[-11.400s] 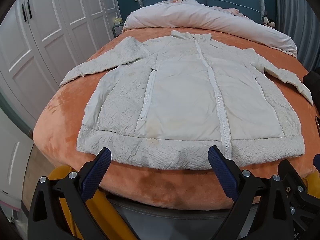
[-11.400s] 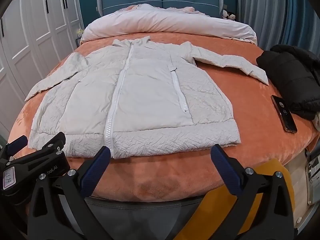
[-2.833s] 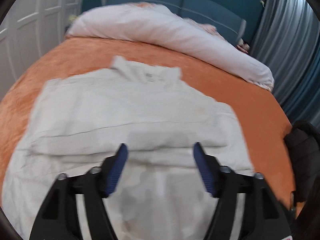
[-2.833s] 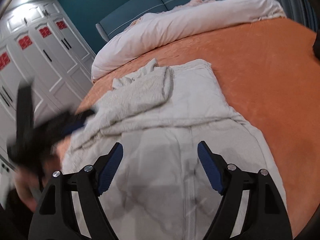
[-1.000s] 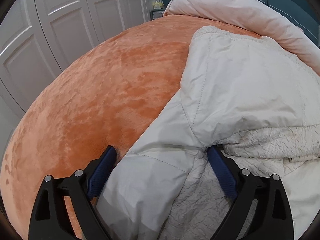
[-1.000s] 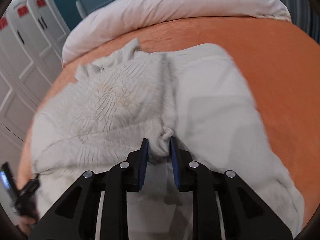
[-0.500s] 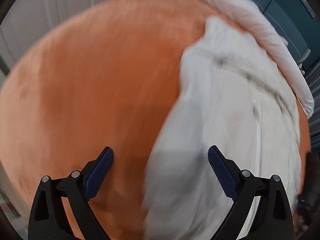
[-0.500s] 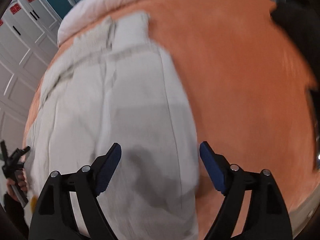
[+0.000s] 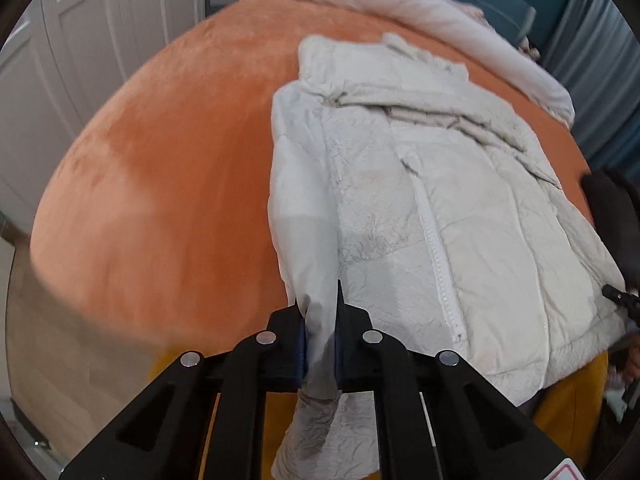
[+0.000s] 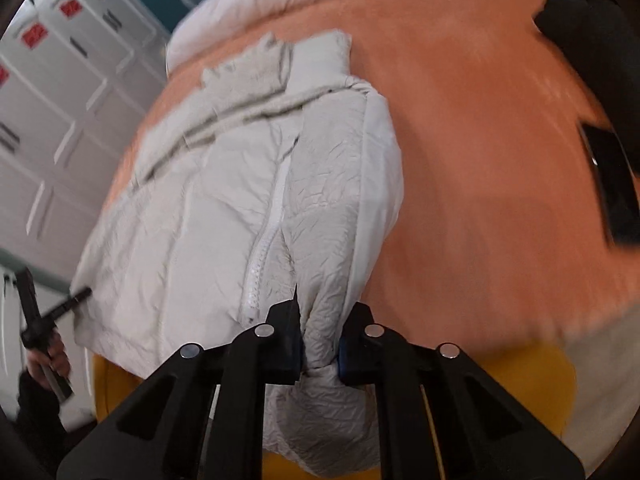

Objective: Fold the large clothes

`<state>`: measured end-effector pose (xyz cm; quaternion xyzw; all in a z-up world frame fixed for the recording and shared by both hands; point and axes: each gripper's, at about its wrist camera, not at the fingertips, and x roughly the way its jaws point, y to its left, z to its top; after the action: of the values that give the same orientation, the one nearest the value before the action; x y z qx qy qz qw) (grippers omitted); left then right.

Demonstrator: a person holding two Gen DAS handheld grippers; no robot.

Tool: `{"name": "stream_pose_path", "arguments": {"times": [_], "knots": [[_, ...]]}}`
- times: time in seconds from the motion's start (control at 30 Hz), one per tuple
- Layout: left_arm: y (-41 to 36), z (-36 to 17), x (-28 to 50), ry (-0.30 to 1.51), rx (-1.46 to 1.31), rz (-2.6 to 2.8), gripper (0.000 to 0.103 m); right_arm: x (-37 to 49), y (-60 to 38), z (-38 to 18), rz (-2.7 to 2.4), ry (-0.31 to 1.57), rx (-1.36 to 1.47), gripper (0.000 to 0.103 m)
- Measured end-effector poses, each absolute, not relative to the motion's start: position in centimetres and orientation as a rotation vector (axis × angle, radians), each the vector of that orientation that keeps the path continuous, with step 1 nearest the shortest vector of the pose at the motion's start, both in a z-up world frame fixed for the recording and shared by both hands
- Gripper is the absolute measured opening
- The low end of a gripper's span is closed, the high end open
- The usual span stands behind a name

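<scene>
A white quilted jacket [image 9: 440, 200] lies front up on the orange bed cover [image 9: 168, 200], zipper closed and sleeves folded across its chest. My left gripper [image 9: 320, 320] is closing on the jacket's near left hem corner, and the fabric is pinched between its blue pads. In the right wrist view, the jacket [image 10: 224, 208] runs away from me, and my right gripper [image 10: 320, 332] is closing on the near right hem corner, with bunched fabric between its pads. The left gripper [image 10: 40, 320], held by a hand, shows at the jacket's far corner.
A rolled white duvet [image 9: 400, 8] lies at the head of the bed. A black garment [image 10: 580, 12] and a dark phone [image 10: 612, 176] lie on the bed's right side. White wardrobe doors [image 10: 48, 100] stand to the left. The bed's near edge is just below both grippers.
Both grippers were open over the jacket half a second ago; each has now closed on a hem corner at the bed's near edge. A second ago the right one pinched a fold higher up.
</scene>
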<state>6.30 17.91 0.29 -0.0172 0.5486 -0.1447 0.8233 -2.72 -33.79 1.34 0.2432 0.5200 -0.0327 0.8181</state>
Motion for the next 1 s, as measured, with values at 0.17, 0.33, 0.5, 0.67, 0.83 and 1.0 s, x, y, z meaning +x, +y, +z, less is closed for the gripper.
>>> {"name": "stream_pose_path", "arguments": {"times": [0.17,0.33,0.5,0.67,0.83,1.0], "knots": [[20.8,0.6,-0.3,1.201,-0.078,-0.263,0.022,-8.8,-31.9,-0.8,-0.070,1.249,0.511,0.034],[21.6,8.1,3.5,0.966,-0.214,-0.236,0.049,-8.2,-34.2,4.6,-0.175,1.092,0.420,0.043],[16.8,9.7,13.8,0.826,-0.179,-0.222,0.051,0.5,-35.6,9.5,-0.143,0.846,0.433,0.049],[9.8,6.8,24.5,0.824,-0.174,-0.238,0.051,12.8,-31.5,10.7,0.000,0.769,0.369,0.049],[5.3,1.8,31.8,0.869,-0.157,-0.195,0.052,25.3,-27.7,9.0,0.122,0.808,0.374,0.049],[4.3,-4.8,33.5,0.976,-0.151,-0.188,0.052,36.4,-23.9,6.3,0.161,0.872,0.396,0.049]]}}
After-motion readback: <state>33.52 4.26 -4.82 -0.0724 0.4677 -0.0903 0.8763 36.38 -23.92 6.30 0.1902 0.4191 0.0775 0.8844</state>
